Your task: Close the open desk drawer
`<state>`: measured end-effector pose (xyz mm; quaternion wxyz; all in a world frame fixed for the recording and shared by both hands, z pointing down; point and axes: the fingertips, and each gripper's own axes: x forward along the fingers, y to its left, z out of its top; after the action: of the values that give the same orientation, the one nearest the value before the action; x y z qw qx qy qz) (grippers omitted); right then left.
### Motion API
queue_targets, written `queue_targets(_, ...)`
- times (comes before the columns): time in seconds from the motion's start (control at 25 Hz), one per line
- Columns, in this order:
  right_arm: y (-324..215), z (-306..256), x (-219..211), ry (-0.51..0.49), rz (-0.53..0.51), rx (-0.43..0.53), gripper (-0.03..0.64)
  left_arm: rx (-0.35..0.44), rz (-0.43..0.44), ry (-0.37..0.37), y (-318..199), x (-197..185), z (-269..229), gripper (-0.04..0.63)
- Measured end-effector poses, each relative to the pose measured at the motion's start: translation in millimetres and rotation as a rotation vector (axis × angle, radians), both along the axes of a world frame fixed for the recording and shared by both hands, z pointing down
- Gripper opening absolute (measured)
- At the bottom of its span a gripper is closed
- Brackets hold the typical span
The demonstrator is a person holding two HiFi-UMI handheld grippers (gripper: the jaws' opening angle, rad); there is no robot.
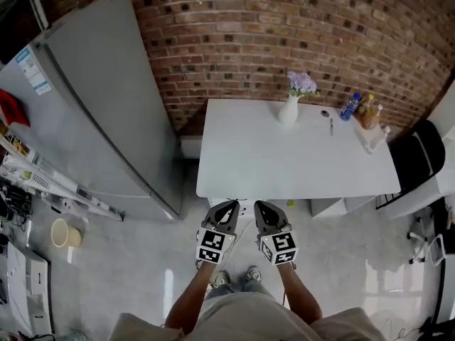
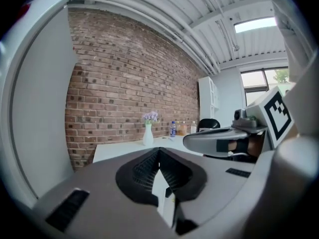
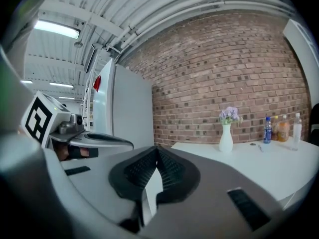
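In the head view, the left gripper (image 1: pixel 229 204) and right gripper (image 1: pixel 261 206) are held side by side before the white rectangular counter (image 1: pixel 284 155), under whose near edge the white desk drawer (image 1: pixel 247 202) is barely glimpsed; in both gripper views, the jaws are seen closed and empty.

Can't tell about any drawer, desk (image 1: pixel 298 155) front tucked under the top, partly behind left gripper (image 1: pixel 229 206) and right gripper (image 1: pixel 261 207). Dark speck (image 1: pixel 325 113) near bottles (image 1: pixel 359 109): too tiny to name.

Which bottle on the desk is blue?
The bottle closest to the white vase, leftmost of the group in the head view; the amber bottle and clear bottle stand further right.
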<state>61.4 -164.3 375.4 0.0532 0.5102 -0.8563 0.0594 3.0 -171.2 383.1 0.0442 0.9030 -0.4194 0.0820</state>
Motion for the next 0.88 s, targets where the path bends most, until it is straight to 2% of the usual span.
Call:
queue_targets(0.28, 10.6, -44.4, -8.0, 0.005, 0.006, 0.043, 0.018, 0.049, 0.002, 0.024, 7.1, -7.7, -49.5, 0.014)
queue_targets(0.88, 74.4, -42.5, -48.4, 0.009, 0.046, 0.046, 0.018, 0.054, 0.034, 0.041, 56.7, -49.8, -49.8, 0.013)
